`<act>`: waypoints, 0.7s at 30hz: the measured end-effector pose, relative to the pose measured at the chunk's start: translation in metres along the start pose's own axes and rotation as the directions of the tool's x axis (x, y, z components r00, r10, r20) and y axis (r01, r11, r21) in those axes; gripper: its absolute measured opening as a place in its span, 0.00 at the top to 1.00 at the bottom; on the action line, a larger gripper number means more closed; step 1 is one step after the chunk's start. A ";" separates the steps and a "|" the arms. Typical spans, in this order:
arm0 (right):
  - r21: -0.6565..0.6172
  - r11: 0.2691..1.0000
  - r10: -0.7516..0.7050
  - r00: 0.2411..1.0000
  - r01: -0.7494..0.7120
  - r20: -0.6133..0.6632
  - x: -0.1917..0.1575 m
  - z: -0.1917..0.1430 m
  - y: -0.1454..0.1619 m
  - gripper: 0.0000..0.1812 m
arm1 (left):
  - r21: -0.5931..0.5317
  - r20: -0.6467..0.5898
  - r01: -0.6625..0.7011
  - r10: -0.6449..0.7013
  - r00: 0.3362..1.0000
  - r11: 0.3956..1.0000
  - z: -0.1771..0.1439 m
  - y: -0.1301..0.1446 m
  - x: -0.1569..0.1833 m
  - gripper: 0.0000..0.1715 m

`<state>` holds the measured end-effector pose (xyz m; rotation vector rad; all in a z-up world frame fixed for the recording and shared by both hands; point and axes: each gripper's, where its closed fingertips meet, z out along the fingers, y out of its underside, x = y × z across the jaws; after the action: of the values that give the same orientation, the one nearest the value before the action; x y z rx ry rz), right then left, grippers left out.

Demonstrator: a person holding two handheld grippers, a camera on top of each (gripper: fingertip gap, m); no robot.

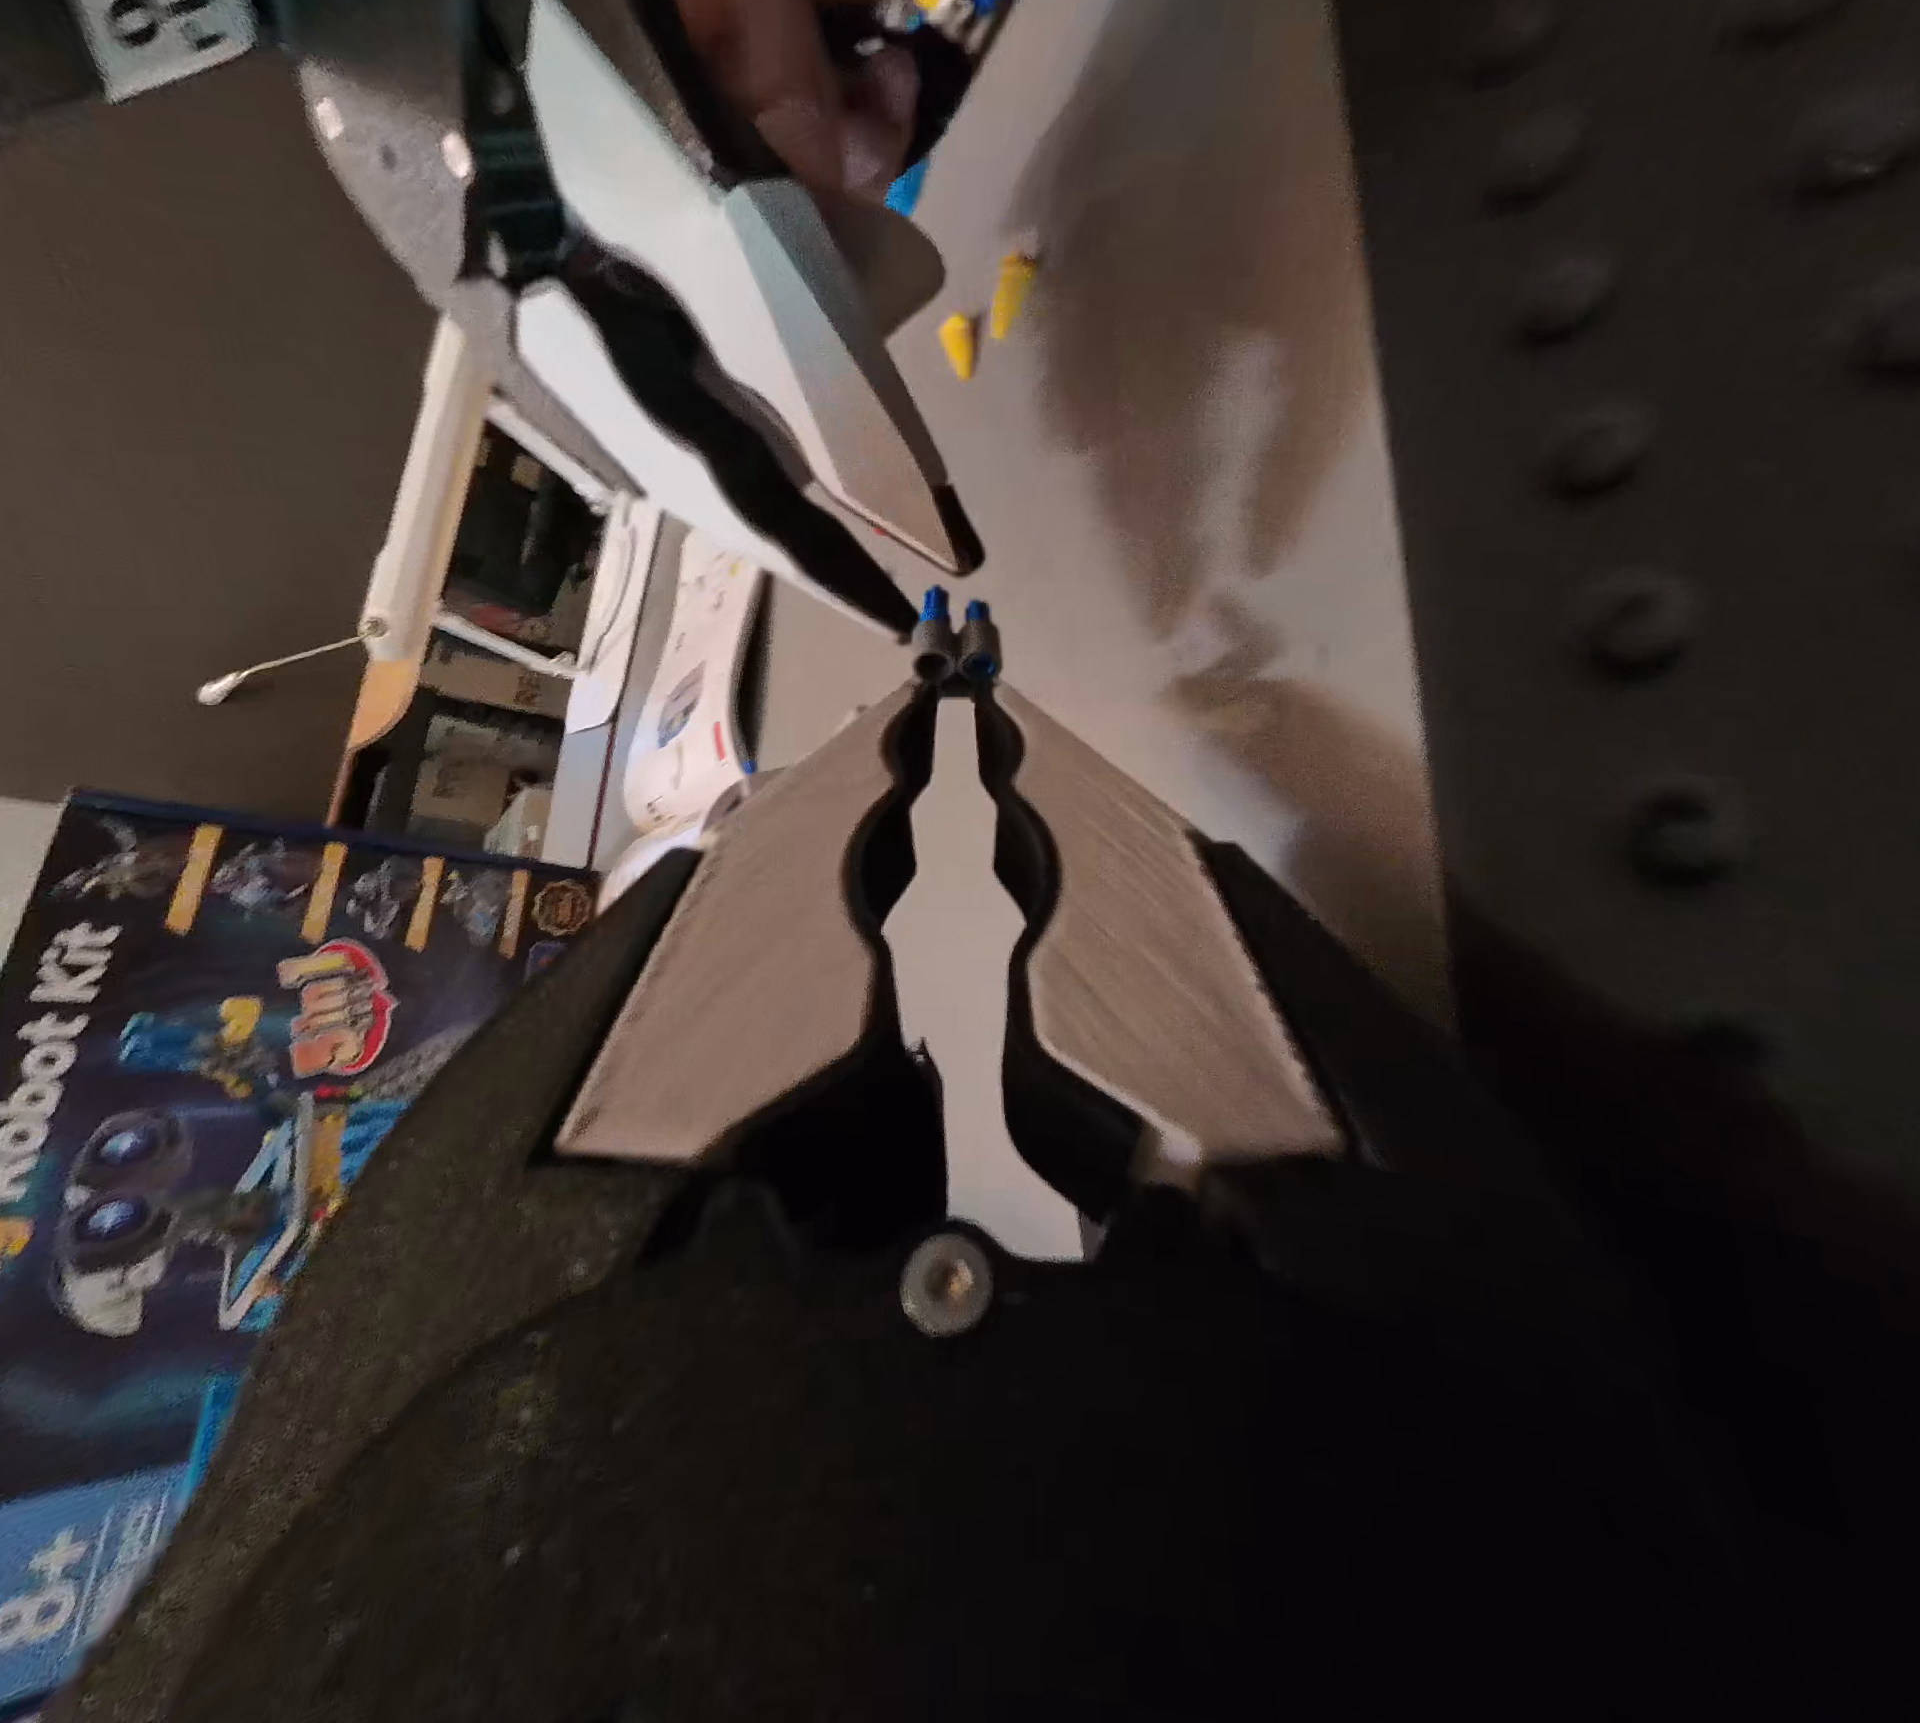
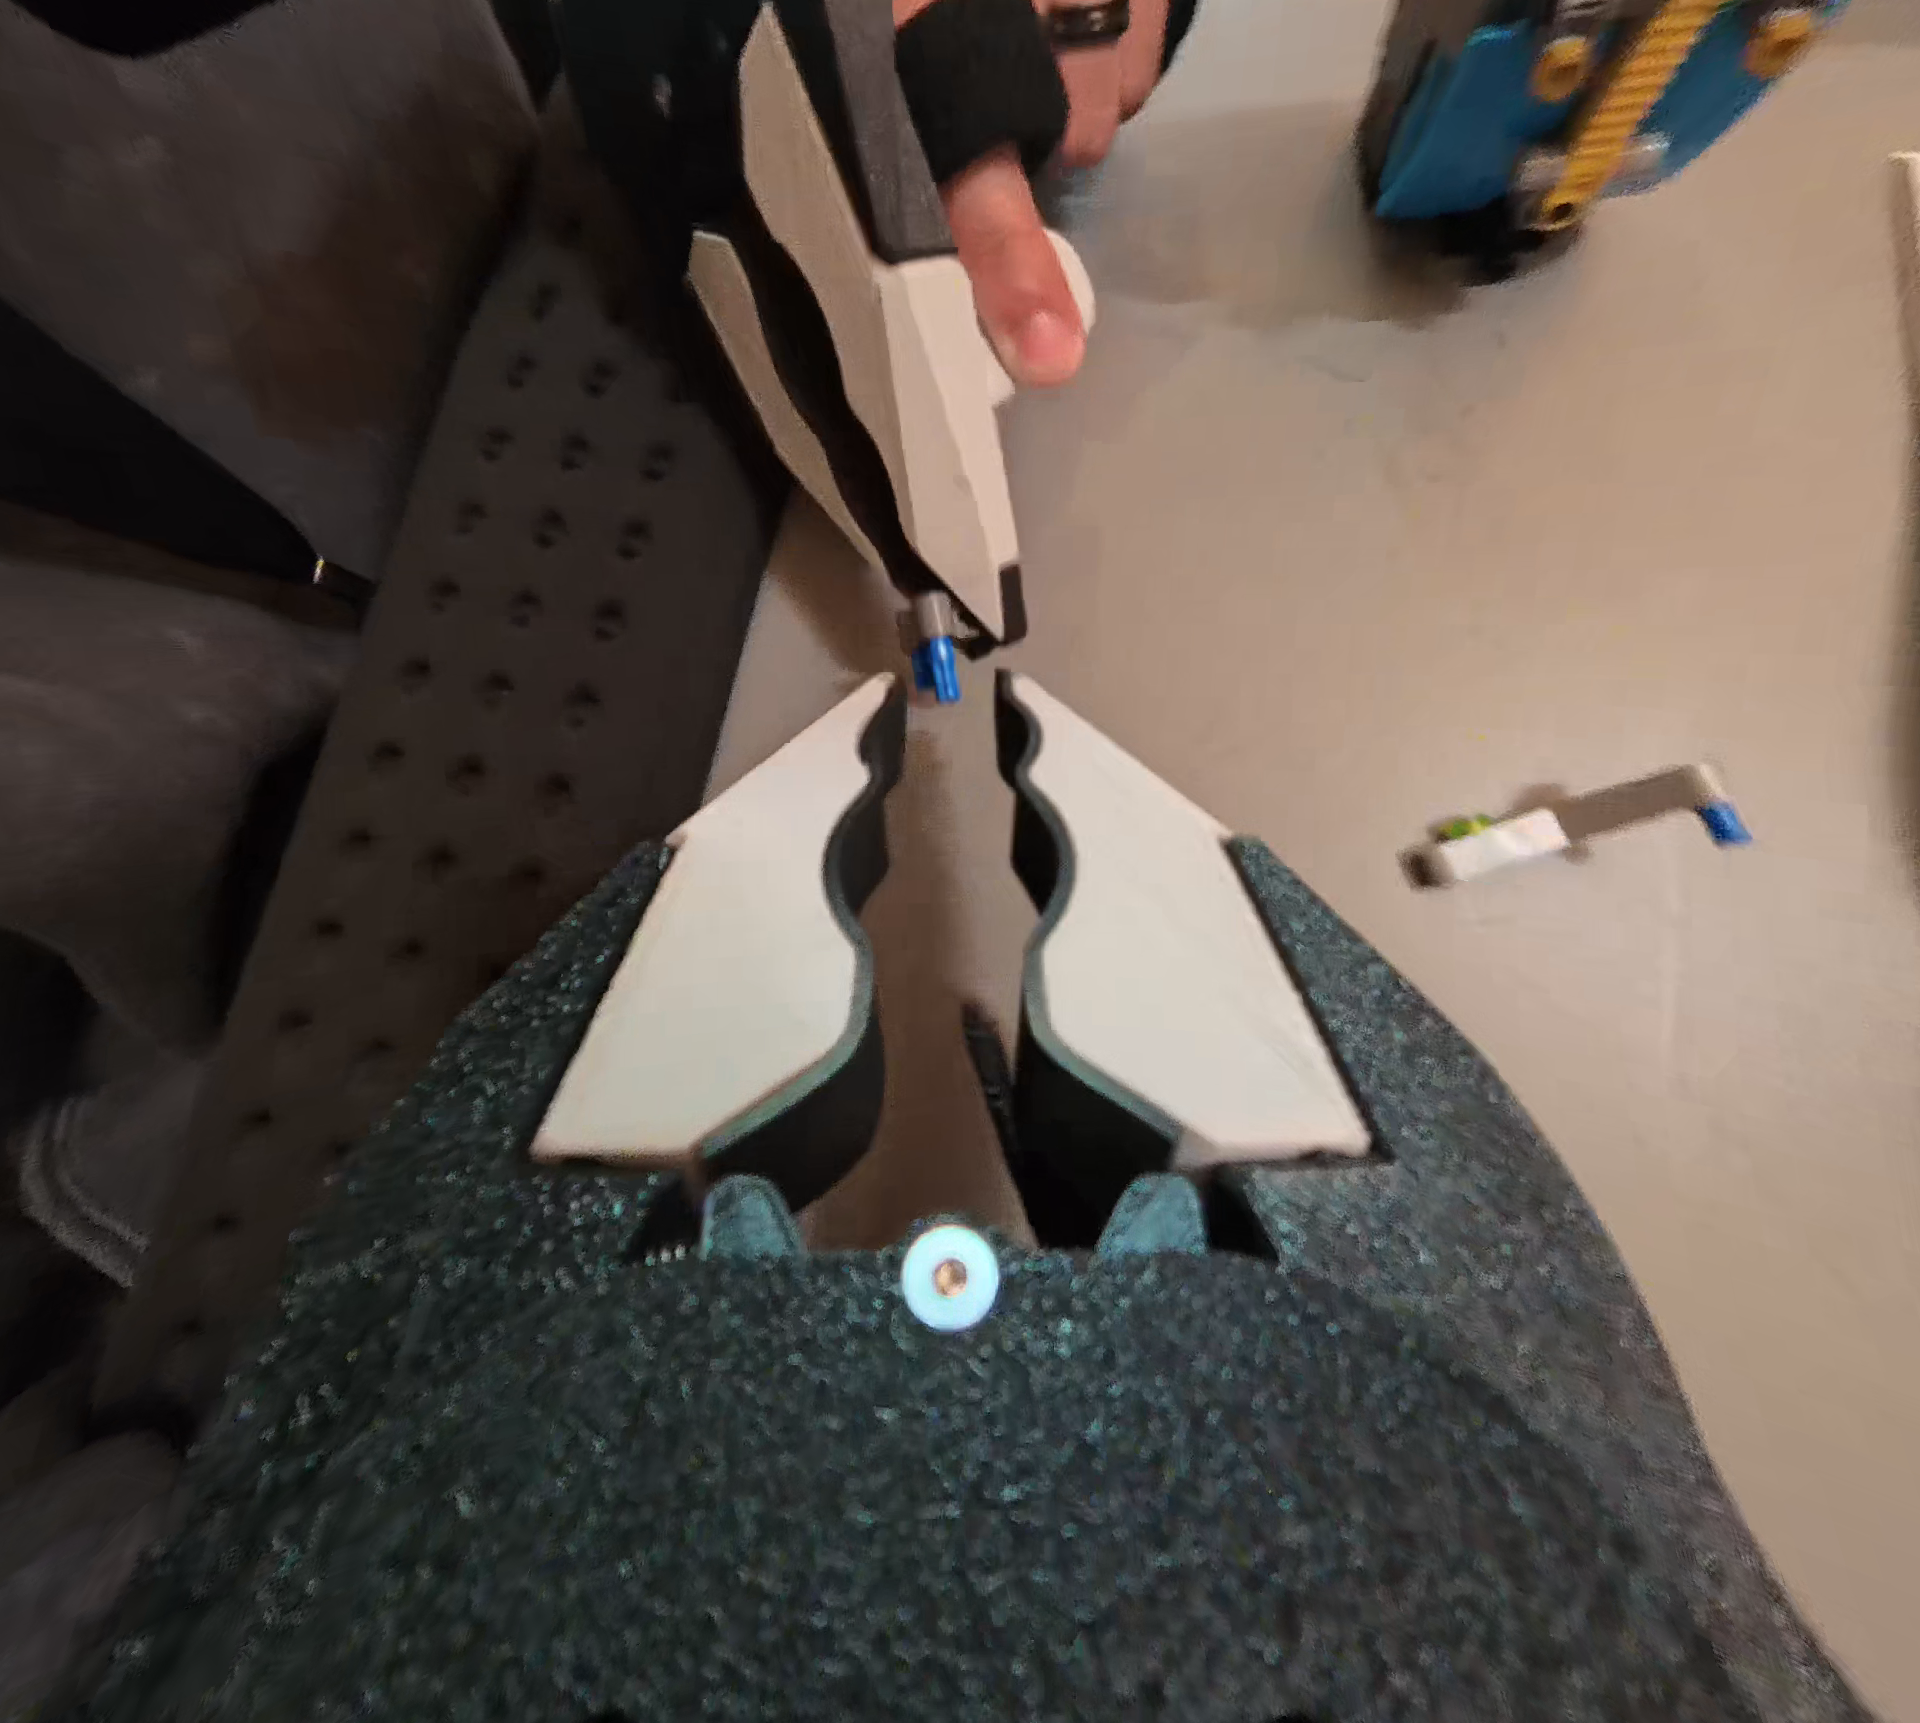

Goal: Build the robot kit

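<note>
My left gripper is shut on a small grey connector with blue pins, held above the grey table. It also shows in the right wrist view, coming down from the top with the connector at its tips. My right gripper is open, its fingertips a small gap apart, just below the connector's blue pin and not touching it. In the left wrist view the right gripper comes in from the upper left, its tips right next to the connector.
A blue and yellow brick-built model stands at the back of the table. A small grey and white piece lies to the right. Two yellow pieces lie farther off. A dark perforated board and a printed kit box flank the work spot.
</note>
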<state>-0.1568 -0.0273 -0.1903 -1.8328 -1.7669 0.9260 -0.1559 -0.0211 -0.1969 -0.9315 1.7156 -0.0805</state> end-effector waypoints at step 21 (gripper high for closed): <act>0.526 0.804 0.525 0.746 -0.277 -0.409 0.056 -0.010 -0.053 0.89 | -0.198 0.335 0.170 -0.097 0.937 0.965 -0.011 0.036 -0.064 0.96</act>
<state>-0.1883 0.0343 -0.1550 -1.9479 -0.7385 0.7611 -0.1803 0.0384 -0.1598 -1.1610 1.3735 0.1727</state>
